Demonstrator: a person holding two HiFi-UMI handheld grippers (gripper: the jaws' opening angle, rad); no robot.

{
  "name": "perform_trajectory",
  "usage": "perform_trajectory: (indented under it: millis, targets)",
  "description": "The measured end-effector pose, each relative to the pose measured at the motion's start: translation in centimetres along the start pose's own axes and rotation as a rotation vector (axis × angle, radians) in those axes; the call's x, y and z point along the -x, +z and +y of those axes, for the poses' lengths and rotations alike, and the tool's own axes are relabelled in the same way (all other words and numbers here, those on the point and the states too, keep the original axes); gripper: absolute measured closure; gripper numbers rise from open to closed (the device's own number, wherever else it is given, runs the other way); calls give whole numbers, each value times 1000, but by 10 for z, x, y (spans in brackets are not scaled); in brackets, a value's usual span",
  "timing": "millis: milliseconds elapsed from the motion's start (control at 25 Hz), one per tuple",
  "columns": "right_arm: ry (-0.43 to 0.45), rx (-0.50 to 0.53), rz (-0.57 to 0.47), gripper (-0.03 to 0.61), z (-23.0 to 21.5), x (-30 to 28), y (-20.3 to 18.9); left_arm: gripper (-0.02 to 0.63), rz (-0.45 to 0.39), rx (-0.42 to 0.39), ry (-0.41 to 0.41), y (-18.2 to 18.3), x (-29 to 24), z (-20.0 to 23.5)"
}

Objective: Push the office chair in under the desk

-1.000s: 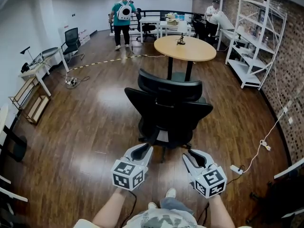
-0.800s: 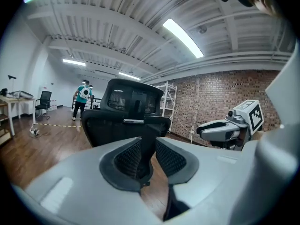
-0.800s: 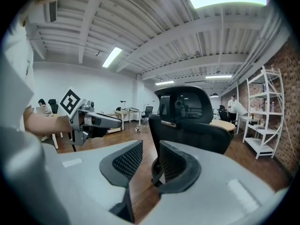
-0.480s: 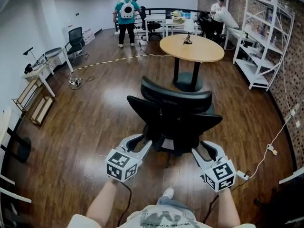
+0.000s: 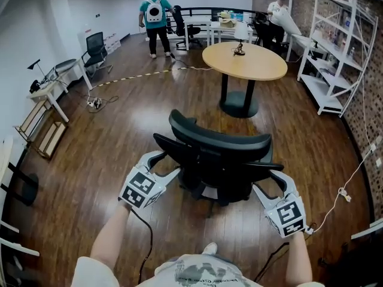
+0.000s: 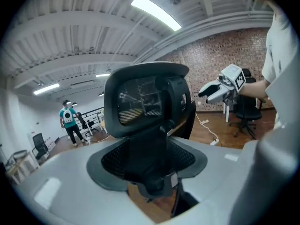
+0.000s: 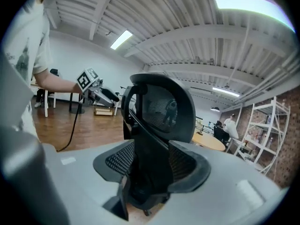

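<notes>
A wide wooden floor (image 5: 119,130) is seen in the head view, and on it, toward the far side, a round desk with a pale tabletop (image 5: 244,61) carried on a dark central pedestal. White shelving (image 5: 341,52) is set against the brick wall at the right. A person with a backpack (image 5: 154,14) is seen at the back of the room.

The black office chair (image 5: 218,154) is placed in the middle of the open floor, between the person holding the grippers and the desk, with its backrest turned toward that person. It is well apart from the desk: bare floor is visible between its seat and the pedestal, and no part of it is under the tabletop.

The left gripper (image 5: 163,165) is held at the left edge of the backrest and the right gripper (image 5: 272,183) at the right edge. In each gripper view the fingers are spread wide, with the mesh backrest and headrest framed in the gap between them; nothing is clamped. Whether the fingers are pressed against the backrest cannot be told.

The task is judged to be at an early stage: the chair has been taken from behind, ready to be pushed, but the whole run across the floor to the desk is left to be done.

A small object (image 5: 239,51) is left on the tabletop.
</notes>
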State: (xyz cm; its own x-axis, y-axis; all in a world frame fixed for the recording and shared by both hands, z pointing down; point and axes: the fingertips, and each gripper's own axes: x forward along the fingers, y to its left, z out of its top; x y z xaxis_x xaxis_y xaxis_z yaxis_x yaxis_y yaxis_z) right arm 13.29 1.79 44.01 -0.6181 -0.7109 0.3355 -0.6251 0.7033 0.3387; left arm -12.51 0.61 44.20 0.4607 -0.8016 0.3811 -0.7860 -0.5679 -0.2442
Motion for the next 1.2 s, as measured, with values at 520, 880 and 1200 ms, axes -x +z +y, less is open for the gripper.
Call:
perform_trajectory:
  millis: [520,880,1200]
  targets:
    - [62,280,231,287,-32,-40,-29,307,215,-318,-19,-37,-47,65]
    - [144,329,362,261,-36,-73,-46,288,295,-413,-169,-53,-66,78]
    - [230,341,415,306,-28,-88,-53,295,312,-474,-275,-57,-74,85]
